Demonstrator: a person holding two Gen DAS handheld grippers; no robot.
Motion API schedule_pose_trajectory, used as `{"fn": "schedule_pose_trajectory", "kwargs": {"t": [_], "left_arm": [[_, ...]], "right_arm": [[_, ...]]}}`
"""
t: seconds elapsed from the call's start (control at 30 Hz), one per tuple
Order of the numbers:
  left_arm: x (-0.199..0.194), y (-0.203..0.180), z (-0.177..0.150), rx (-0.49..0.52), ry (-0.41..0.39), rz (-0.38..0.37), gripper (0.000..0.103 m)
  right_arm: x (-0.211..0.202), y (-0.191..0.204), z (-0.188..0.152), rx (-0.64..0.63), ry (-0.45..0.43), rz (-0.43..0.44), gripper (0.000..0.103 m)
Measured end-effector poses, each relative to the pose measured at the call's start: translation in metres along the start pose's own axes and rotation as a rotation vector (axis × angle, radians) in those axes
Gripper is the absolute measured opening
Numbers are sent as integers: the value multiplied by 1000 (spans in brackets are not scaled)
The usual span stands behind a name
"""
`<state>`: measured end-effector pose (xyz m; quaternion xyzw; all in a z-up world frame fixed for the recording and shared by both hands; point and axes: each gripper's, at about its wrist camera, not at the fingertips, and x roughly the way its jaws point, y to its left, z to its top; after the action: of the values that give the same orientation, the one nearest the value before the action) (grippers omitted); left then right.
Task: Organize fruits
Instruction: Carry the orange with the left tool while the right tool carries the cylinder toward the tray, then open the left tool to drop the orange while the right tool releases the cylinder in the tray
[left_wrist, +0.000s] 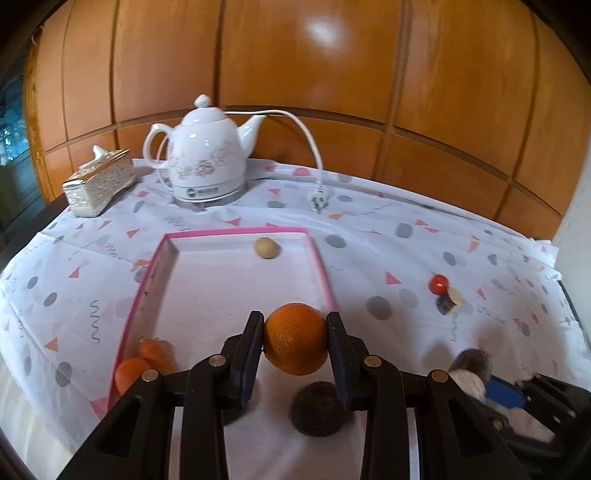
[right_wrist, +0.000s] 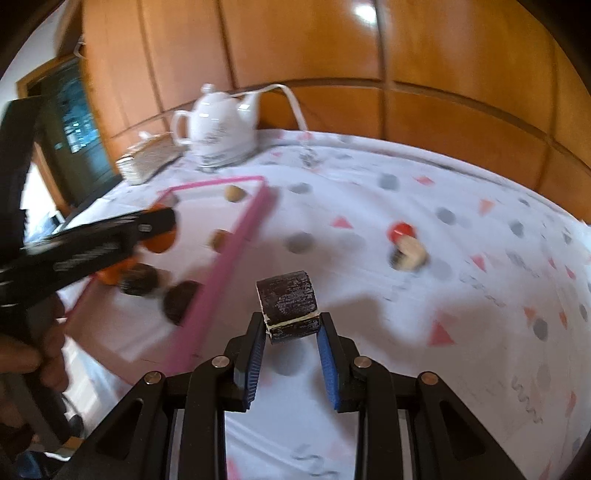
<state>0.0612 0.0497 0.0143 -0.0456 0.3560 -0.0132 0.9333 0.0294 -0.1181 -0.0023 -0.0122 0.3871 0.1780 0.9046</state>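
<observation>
1. the task is judged partly done: several fruits are already seen inside the pink-rimmed tray (left_wrist: 318, 258), namely a pale beige round one (left_wrist: 266, 248) near the far wall, orange pieces (left_wrist: 138, 363) in the near left corner, and a dark brown round one (left_wrist: 318, 408) near the front.
2. in the right wrist view two dark round fruits (right_wrist: 162, 286) are seen inside the tray, close to its pink rim; blur makes further detail unclear.
3. an orange (left_wrist: 296, 343) is held in the left gripper (left_wrist: 296, 345), its jaws closed against both sides of the fruit, above the near part of the tray; it appears not yet set down.
4. a dark cylindrical piece (right_wrist: 290, 308) with a pale cut band is gripped at its lower part by the right gripper (right_wrist: 291, 343), over the tablecloth (right_wrist: 406, 332) just outside the tray's right rim.
5. still left out on the cloth, well apart from the tray, are a small red fruit (left_wrist: 438, 283) and, touching or just beside it, a dark-skinned piece with a pale cut face (left_wrist: 450, 301).
6. the orange is seen as round, bright, dimpled and slightly glossy, and is judged firm enough for the grip.
7. a white kettle (left_wrist: 207, 155) and a tissue box (left_wrist: 99, 182) are seen at the back of the table.
</observation>
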Motion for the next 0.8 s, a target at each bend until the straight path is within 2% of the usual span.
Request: {"fn": "schedule_pose_trajectory", "kwargs": {"t": [0.23,0.53,0.63,0.7,0.8], "left_arm": [[13,19,4,-35,37,9,35],[22,49,14,-92,40,49,36],[26,56,16,-121,50,65,41],[24,58,17,-131,32,83,50],[19,61,16,-145,20,94,50]], "right_arm": [[1,35,0,-37,13,114,28],[10,67,5,-99,36,199,28],[16,72,9,-88,59,247,29],[25,77,13,-71,83,287,29],[32,82,11,-58,105,312,35]]}}
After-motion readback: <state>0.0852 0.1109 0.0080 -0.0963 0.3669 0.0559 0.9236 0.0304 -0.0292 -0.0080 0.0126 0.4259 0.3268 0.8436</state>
